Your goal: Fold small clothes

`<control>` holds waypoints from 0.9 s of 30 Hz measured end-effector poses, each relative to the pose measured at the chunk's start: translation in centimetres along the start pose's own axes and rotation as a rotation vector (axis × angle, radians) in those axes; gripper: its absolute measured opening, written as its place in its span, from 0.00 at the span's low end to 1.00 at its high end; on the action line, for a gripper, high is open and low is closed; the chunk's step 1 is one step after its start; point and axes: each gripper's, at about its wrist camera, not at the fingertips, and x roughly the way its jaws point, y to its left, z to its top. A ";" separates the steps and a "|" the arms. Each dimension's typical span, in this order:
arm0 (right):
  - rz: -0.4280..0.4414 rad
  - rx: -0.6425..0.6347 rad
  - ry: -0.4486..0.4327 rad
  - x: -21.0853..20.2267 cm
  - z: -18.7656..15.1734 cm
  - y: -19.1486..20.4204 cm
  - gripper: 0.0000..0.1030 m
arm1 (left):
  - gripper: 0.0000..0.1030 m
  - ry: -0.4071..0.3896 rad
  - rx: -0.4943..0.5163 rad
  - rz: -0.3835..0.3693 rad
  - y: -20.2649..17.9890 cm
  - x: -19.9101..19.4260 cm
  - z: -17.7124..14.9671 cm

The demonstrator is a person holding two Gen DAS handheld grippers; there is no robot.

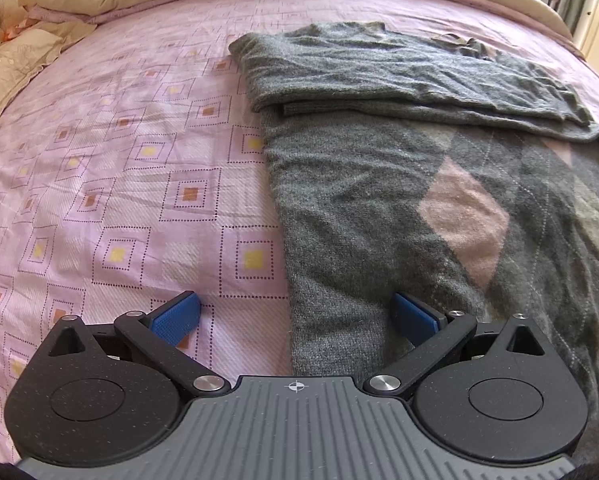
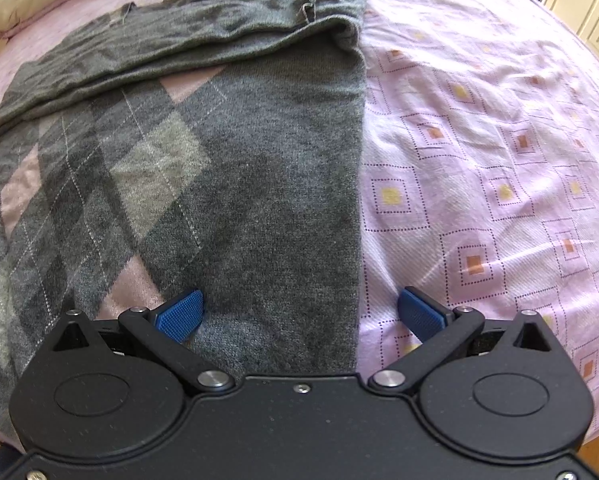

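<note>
Grey sweater [image 1: 379, 200] edges between each wide-open hand-held gripper [image 1: 295, 316] [image 2: 301, 314], bare pink bedspread [image 1: 119, 160] outside.

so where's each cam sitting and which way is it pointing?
Left wrist: on the left gripper, low over the pink square-patterned bedspread, looking up the bed along the left edge of the grey argyle knit sweater; only its open blue-padded fingers show.
Right wrist: on the right gripper, same heading, straddling the sweater's right edge; open blue fingers only.
Shared: the sweater, its sleeves folded across the top, and the bedspread.
</note>
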 end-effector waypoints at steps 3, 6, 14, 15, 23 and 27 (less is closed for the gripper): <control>-0.008 0.014 -0.039 -0.1 -0.8 0.2 1.00 | 1.00 -0.022 0.004 -0.005 0.0 -0.1 -0.3; -0.008 0.016 -0.064 -0.3 -1.1 0.1 1.00 | 1.00 -0.042 0.002 -0.006 0.0 -0.2 -0.5; 0.013 -0.015 -0.186 -1.2 -2.8 -0.2 1.00 | 0.99 -0.102 -0.009 -0.035 0.4 -0.7 -1.4; 0.016 -0.019 -0.204 -1.1 -3.0 -0.3 1.00 | 0.99 -0.103 -0.012 -0.042 0.5 -0.8 -1.6; 0.069 -0.053 -0.269 -1.8 -4.7 -0.7 1.00 | 0.94 -0.092 -0.099 -0.205 0.8 -3.7 -5.1; 0.101 -0.088 -0.269 -2.5 -6.1 -0.6 1.00 | 0.89 -0.087 -0.114 -0.250 0.6 -5.2 -7.5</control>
